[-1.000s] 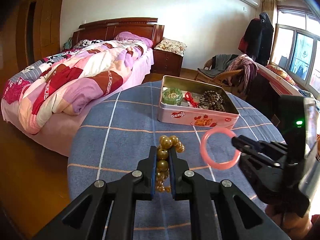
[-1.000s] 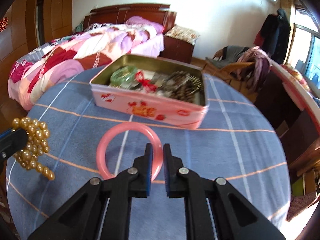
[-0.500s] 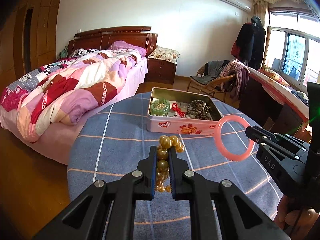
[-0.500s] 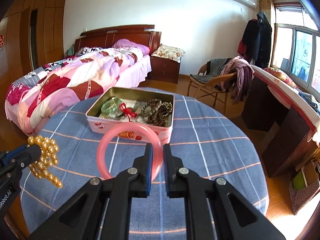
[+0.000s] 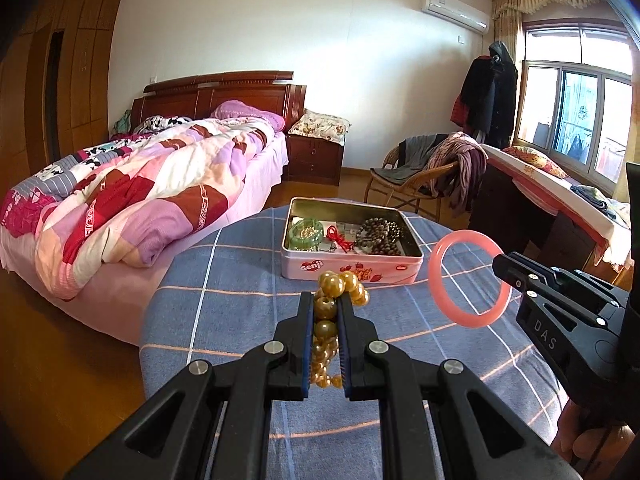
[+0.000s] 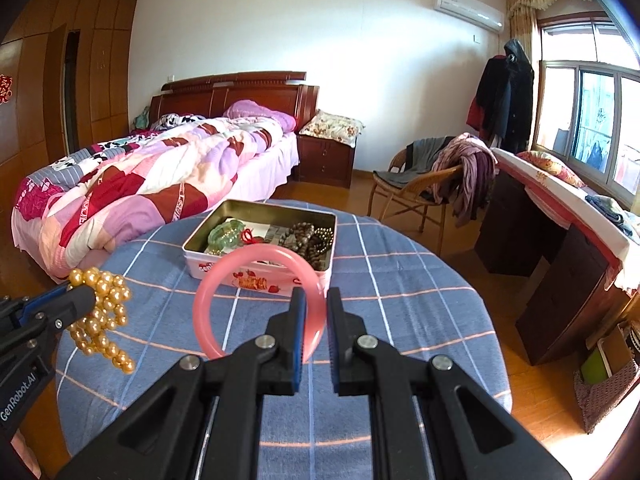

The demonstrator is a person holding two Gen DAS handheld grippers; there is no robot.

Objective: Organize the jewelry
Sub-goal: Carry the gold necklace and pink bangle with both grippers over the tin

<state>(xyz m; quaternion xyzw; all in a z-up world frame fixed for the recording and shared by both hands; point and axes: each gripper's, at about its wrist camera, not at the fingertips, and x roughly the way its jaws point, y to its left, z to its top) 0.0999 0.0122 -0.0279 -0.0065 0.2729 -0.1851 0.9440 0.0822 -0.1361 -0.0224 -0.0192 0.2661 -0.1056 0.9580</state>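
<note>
My left gripper (image 5: pixel 326 306) is shut on a gold bead bracelet (image 5: pixel 326 320), held above the blue checked tablecloth (image 5: pixel 224 280). The beads also show in the right wrist view (image 6: pixel 100 312), hanging from the left gripper (image 6: pixel 86 300). My right gripper (image 6: pixel 316 304) is shut on a pink bangle (image 6: pixel 224 276), lifted in the air; the bangle also shows in the left wrist view (image 5: pixel 440 280) at the right gripper's tip (image 5: pixel 500 266). An open pink tin box (image 5: pixel 352 270) (image 6: pixel 256 280) at the table's far side holds a green bracelet (image 5: pixel 306 234), a red cord and dark beads (image 5: pixel 380 234).
A bed with a patchwork quilt (image 5: pixel 132 200) stands left of the round table. A wicker chair with clothes (image 5: pixel 432 172) and a dark desk (image 6: pixel 560 248) stand behind and right. A basket (image 6: pixel 604 392) sits on the floor.
Both grippers have lifted and drawn back from the tin box, each still holding its piece. The tin looks smaller and farther away now.
</note>
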